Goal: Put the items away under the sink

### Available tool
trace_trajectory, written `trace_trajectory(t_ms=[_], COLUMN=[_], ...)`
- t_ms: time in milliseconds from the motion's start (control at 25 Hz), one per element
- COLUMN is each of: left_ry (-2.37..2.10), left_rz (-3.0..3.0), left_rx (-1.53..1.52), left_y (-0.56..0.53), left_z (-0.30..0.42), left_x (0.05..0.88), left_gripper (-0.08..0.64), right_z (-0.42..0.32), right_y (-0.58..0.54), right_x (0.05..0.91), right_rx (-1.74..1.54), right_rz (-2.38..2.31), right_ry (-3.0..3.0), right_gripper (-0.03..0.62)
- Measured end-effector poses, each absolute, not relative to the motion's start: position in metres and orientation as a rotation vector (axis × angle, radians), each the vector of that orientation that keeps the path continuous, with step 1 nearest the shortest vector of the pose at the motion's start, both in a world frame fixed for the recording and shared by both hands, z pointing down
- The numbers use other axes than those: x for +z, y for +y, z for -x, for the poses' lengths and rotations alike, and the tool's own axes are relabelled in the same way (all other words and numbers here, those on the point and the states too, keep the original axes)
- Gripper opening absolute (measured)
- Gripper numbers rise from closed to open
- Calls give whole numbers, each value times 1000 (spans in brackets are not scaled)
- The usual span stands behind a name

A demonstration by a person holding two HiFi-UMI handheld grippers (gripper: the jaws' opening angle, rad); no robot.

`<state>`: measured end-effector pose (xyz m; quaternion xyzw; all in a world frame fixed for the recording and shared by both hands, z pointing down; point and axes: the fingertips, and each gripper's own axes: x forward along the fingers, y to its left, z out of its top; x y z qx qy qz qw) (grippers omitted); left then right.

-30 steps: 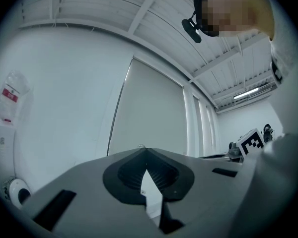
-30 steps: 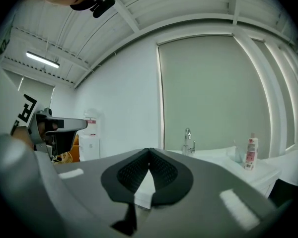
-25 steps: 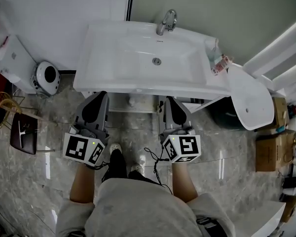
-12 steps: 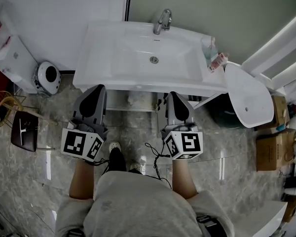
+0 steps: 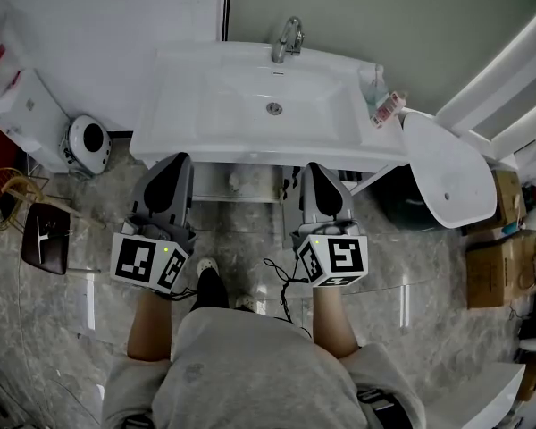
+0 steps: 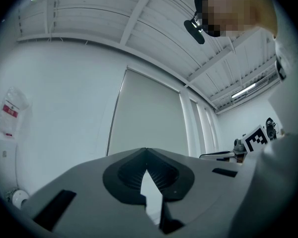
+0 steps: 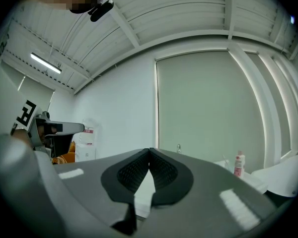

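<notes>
You hold the left gripper [image 5: 175, 161] and right gripper [image 5: 315, 169] pinched shut and empty before the sink [image 5: 183, 96], likely because the bottle [image 5: 387, 107] on its right end is not yet within reach.

Bathroom — white washbasin [image 5: 205, 119], chrome faucet [image 5: 287, 39], glossy marble-look floor [image 5: 62, 329].

Pink-labelled bottle [image 5: 389, 107] upright on white sink [image 5: 188, 123] right rim

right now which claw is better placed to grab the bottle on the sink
Right: the right claw sits nearer the bottle at the sink's right edge; the left claw is farther.
</notes>
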<state>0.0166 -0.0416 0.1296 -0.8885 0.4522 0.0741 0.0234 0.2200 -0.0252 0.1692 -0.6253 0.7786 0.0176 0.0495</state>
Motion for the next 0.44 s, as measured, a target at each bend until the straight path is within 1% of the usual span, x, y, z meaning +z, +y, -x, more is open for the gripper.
trace_trajectory(t_ms=[440], left_ry=[1401], left_rz=[2744], left_rx=[230], left_y=[-26], left_z=[-24], left_x=[129], left_gripper=[8], right_z=[-223], right_y=[-11], right_x=[165], right_rx=[74], right_rz=[1887], right_ry=[2379], right_gripper=[11])
